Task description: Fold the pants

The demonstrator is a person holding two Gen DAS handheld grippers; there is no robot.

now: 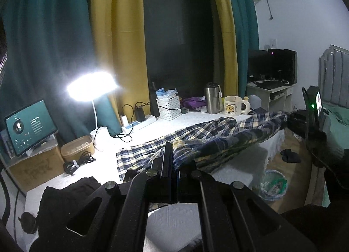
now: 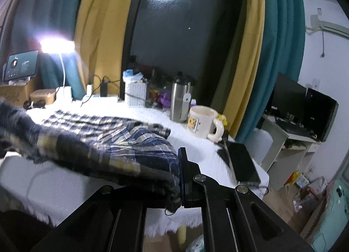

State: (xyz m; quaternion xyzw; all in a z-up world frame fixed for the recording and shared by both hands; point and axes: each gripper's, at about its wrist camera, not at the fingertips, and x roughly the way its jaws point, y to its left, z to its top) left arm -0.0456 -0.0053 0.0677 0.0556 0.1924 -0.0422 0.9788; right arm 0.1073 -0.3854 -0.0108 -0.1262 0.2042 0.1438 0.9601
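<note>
Two tools are clamped on the plaid pants (image 1: 218, 140): the left tool (image 1: 174, 160) on one end, the right tool (image 2: 177, 175) on the other, so the near edge is lifted off the white bench (image 1: 192, 121), probably for folding toward twelve o'clock. A mug (image 2: 201, 124) is seen at one o'clock.
</note>
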